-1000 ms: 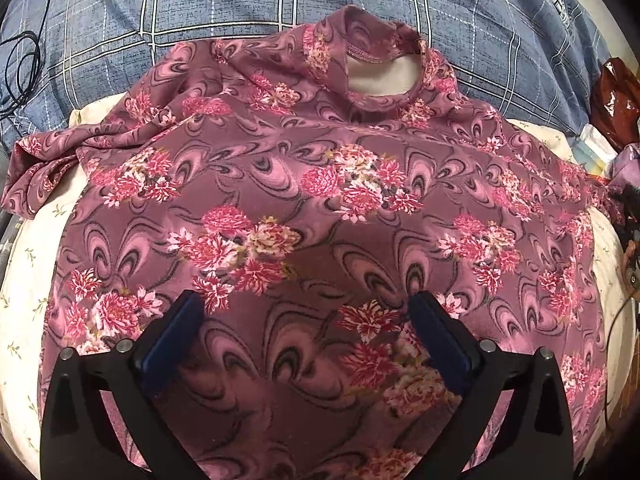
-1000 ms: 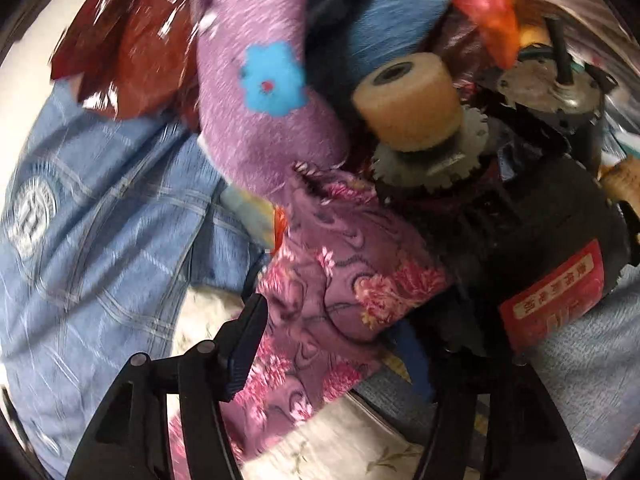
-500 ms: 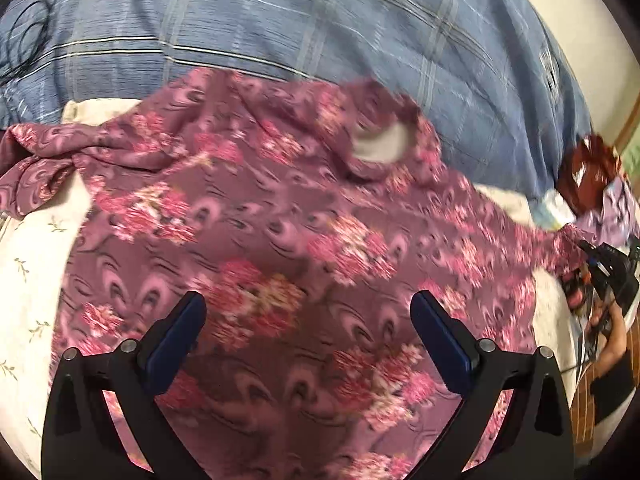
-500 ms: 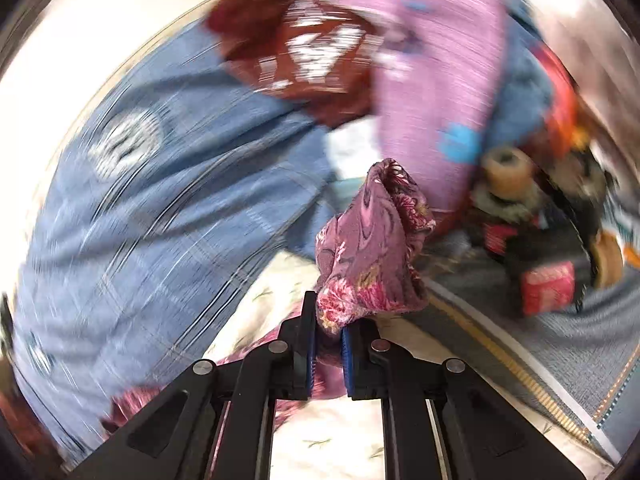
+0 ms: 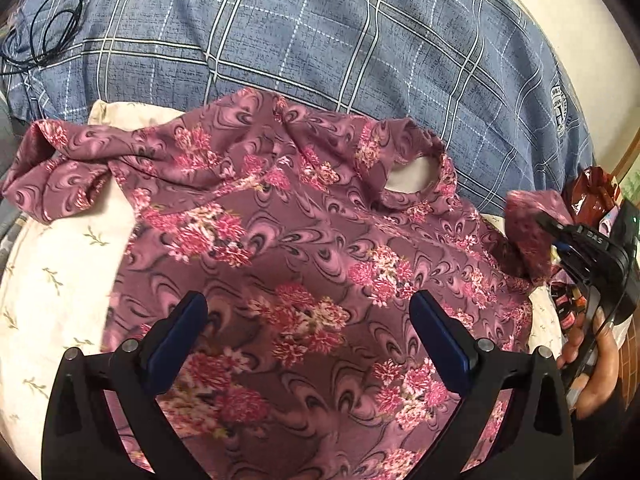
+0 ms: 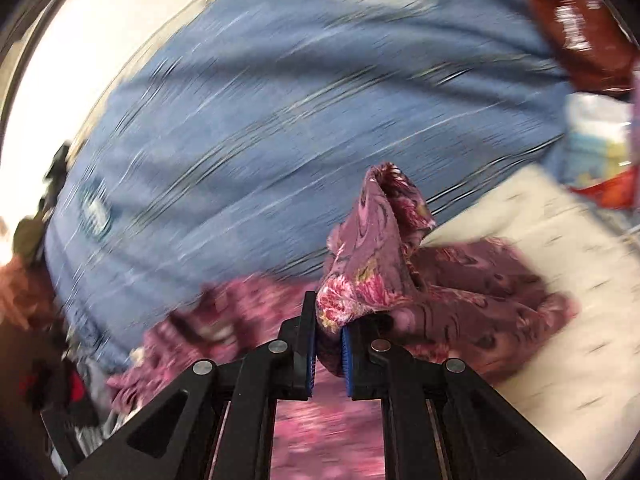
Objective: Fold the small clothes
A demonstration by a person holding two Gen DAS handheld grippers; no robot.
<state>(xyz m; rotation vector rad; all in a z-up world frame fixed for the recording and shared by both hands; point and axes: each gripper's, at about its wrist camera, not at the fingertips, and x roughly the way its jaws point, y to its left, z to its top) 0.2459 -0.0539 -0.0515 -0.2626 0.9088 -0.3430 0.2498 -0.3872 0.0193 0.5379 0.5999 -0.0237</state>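
Observation:
A mauve floral top (image 5: 304, 248) lies spread front-up on a cream sprigged cushion (image 5: 52, 280), neck hole toward the far side. My left gripper (image 5: 308, 340) hovers open above its lower middle, nothing between the fingers. At the right edge of the left wrist view, my right gripper (image 5: 554, 230) is shut on the top's right sleeve (image 5: 528, 236) and holds it lifted off the cushion. In the right wrist view, the bunched sleeve (image 6: 372, 264) sticks up from between the shut pads of the right gripper (image 6: 328, 344). The left sleeve (image 5: 60, 168) lies crumpled at the far left.
A blue plaid quilt (image 5: 320, 40) covers the far side, with a black cable (image 5: 44, 28) looped on it at the left. A shiny dark red bag (image 5: 592, 192) and assorted clutter sit at the right. A person's hand (image 5: 592, 368) holds the right gripper.
The right gripper shut on the right sleeve, pulled it away from the clutter and swung it up over the top. The left gripper drew back and rose a little, still open.

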